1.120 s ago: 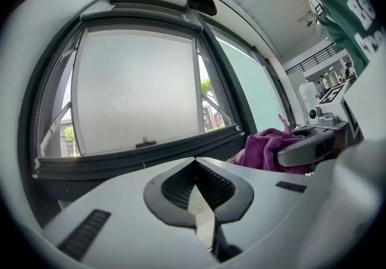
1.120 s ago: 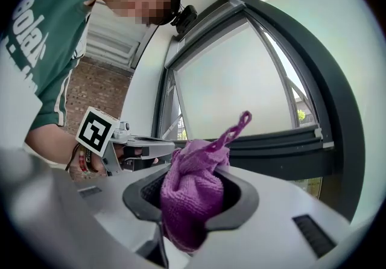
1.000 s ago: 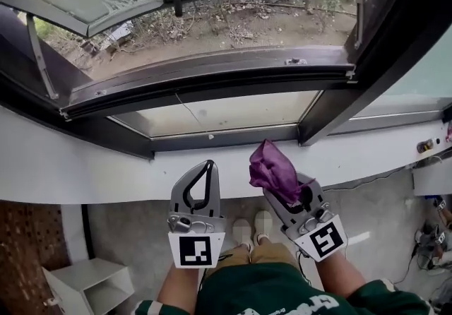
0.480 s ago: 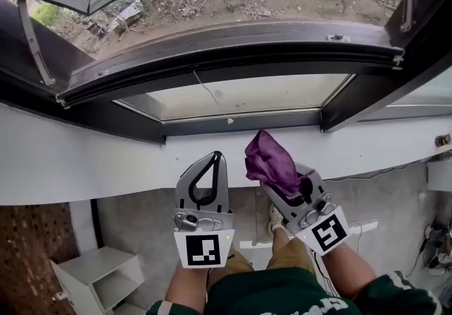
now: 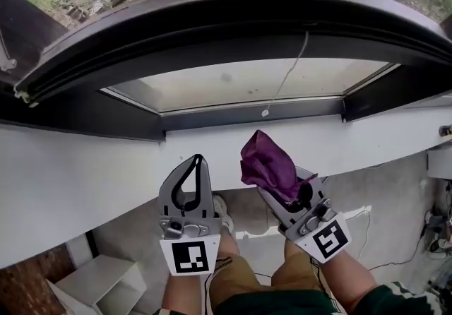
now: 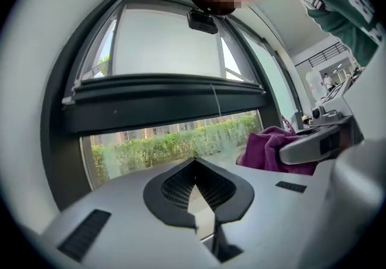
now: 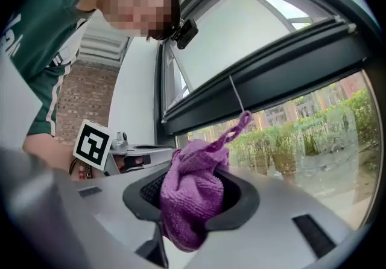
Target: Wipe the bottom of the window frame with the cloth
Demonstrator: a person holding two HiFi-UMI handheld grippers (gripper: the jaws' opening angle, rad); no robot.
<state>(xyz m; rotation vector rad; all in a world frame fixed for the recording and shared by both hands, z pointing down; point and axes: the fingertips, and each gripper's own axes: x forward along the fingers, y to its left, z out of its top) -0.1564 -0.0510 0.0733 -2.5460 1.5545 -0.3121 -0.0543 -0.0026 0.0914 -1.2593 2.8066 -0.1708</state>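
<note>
Window wall: dark window frame (image 5: 212,38) above white sill (image 5: 85,172) | Item: purple cloth (image 5: 265,158), bunched, held below the frame, not touching it | right gripper (image 5: 282,190): pinching the cloth's lower folds | left gripper (image 5: 196,165): tips pressed together, empty | Handling: light, soft, floppy (likely bunches rather than slips); your low grip leaves the loose top free to wipe.

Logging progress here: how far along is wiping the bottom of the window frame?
Done: the purple cloth is clamped in the right gripper. In hand: it is held near the white sill, clear of the window frame; the left gripper is shut, empty. Left: the whole wipe, no contact yet.
</note>
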